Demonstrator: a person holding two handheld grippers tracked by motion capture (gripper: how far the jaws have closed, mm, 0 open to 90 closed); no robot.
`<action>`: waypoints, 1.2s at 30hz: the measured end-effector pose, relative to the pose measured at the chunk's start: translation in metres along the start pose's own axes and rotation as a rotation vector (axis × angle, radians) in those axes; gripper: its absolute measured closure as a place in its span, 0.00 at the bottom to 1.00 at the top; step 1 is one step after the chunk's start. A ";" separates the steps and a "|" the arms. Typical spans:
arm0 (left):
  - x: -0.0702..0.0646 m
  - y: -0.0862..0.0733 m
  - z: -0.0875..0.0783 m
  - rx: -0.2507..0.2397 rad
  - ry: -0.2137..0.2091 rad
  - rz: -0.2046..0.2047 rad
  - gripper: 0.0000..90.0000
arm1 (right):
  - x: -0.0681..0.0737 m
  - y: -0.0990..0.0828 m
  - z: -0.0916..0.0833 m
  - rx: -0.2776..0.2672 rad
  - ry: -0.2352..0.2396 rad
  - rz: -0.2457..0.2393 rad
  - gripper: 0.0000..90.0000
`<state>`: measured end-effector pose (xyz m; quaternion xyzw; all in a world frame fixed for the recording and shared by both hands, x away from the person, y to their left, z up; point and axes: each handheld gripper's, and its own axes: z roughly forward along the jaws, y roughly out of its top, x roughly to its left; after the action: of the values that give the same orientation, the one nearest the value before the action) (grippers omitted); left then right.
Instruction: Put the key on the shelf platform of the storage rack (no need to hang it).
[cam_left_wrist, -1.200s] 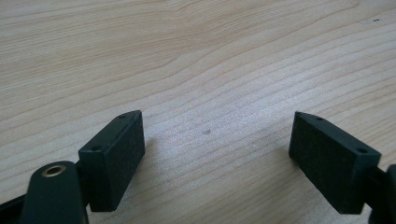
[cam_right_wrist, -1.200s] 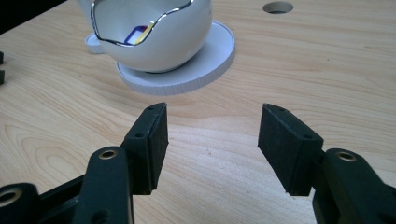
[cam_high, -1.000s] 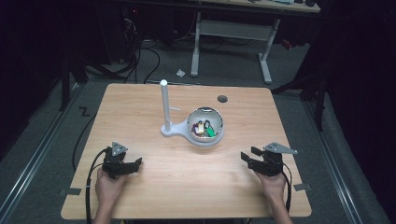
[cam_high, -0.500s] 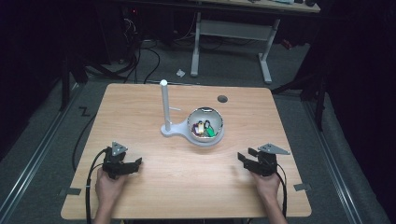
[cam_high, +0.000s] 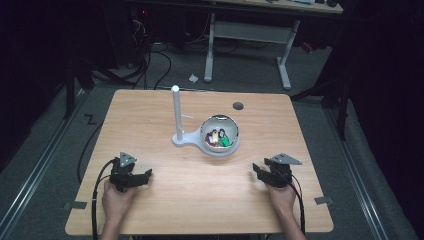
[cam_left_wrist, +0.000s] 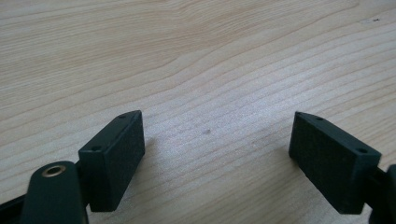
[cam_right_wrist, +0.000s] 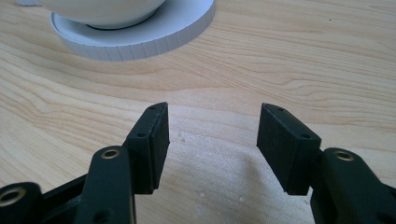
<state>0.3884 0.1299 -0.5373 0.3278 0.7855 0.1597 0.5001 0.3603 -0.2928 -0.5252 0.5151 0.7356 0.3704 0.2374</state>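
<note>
A white bowl (cam_high: 219, 135) holding several small coloured items sits mid-table on a white stand base (cam_high: 186, 140) with an upright post (cam_high: 176, 112). My left gripper (cam_high: 145, 176) rests low at the front left of the table, jaws wide apart over bare wood (cam_left_wrist: 217, 135). At the front right, my right gripper (cam_high: 256, 170) stands open too, pointing toward the bowl. In the right gripper view the round base (cam_right_wrist: 140, 35) under the bowl lies just ahead of the gripper (cam_right_wrist: 212, 135). Nothing is between either pair of jaws.
The wooden table (cam_high: 150, 115) has a dark round grommet hole (cam_high: 238, 106) near its far edge. Cables (cam_high: 95, 200) trail from both grippers off the front edge. Beyond the table stand a desk frame (cam_high: 247, 35) and floor cables.
My right gripper has slid slightly left and toward the front edge. The left gripper has stayed where it was.
</note>
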 end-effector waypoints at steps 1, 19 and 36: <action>0.000 0.000 0.000 0.000 0.001 -0.001 0.21 | 0.000 0.000 0.001 0.003 -0.003 -0.008 0.49; 0.000 0.000 0.000 0.000 -0.002 0.005 0.21 | 0.003 0.002 0.011 0.092 -0.026 -0.035 0.47; 0.000 0.000 0.000 -0.001 0.003 -0.006 0.21 | 0.003 0.002 0.011 0.095 -0.028 -0.046 0.45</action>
<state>0.3884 0.1294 -0.5373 0.3249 0.7870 0.1591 0.4997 0.3681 -0.2864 -0.5305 0.5137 0.7607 0.3223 0.2316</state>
